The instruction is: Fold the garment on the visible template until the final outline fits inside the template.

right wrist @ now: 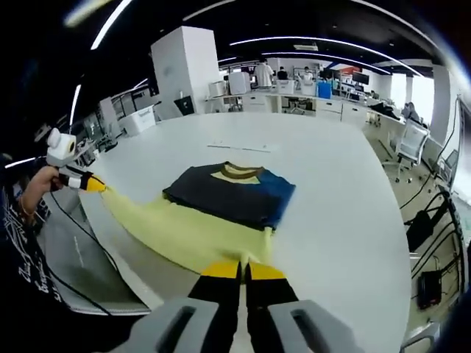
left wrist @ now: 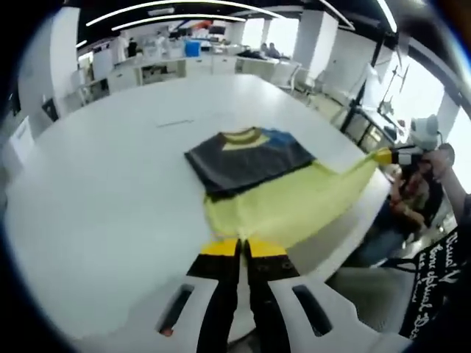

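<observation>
Both grippers, left [left wrist: 240, 248] and right [right wrist: 243, 271], fingers pinched on garment [right wrist: 221, 202] hem corners; soft, light, drapes—hold edges.

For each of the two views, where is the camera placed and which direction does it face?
Left gripper view: rides on the left gripper, looking along its shut jaws across the white table at the garment; the right gripper holds the yellow hem at right, with a hand behind it.
Right gripper view: rides on the right gripper, facing the same garment from the opposite corner; the left gripper and a hand show at left.
Shared: garment, table, both grippers.
</observation>
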A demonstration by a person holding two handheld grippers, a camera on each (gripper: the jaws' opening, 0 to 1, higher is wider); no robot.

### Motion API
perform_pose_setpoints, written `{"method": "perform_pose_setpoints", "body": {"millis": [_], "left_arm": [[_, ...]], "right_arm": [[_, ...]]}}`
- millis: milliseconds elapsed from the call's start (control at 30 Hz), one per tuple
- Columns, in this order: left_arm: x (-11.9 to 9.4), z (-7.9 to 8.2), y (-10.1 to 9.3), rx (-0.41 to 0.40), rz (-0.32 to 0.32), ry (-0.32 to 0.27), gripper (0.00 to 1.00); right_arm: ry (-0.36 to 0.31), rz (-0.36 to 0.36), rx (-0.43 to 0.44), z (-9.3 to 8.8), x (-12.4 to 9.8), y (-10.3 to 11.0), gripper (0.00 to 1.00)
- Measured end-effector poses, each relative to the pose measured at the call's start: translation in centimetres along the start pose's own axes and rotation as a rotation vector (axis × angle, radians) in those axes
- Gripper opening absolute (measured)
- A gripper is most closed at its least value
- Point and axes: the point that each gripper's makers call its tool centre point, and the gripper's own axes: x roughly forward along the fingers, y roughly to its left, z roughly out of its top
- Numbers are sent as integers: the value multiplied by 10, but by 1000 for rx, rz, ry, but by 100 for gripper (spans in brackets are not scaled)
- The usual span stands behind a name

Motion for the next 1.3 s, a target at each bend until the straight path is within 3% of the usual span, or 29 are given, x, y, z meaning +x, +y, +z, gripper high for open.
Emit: {"method": "perform_pose_setpoints", "body": {"millis": [333,733,900,1300], "left_arm": [[11,46,19,10,36,-84,0],[34,96,46,13,88,-168,0],[48,114,57,11,95,-188,0],[93,144,81,-36,123,-216,0]], "right_arm": [[-60,-16,-47,46,9,-10,0],[-96,-40,-88,95,42,-34,0],[-95,-48,-114,108,54,-45,0],[-108,-105,-82,129,90,-73,0]]}}
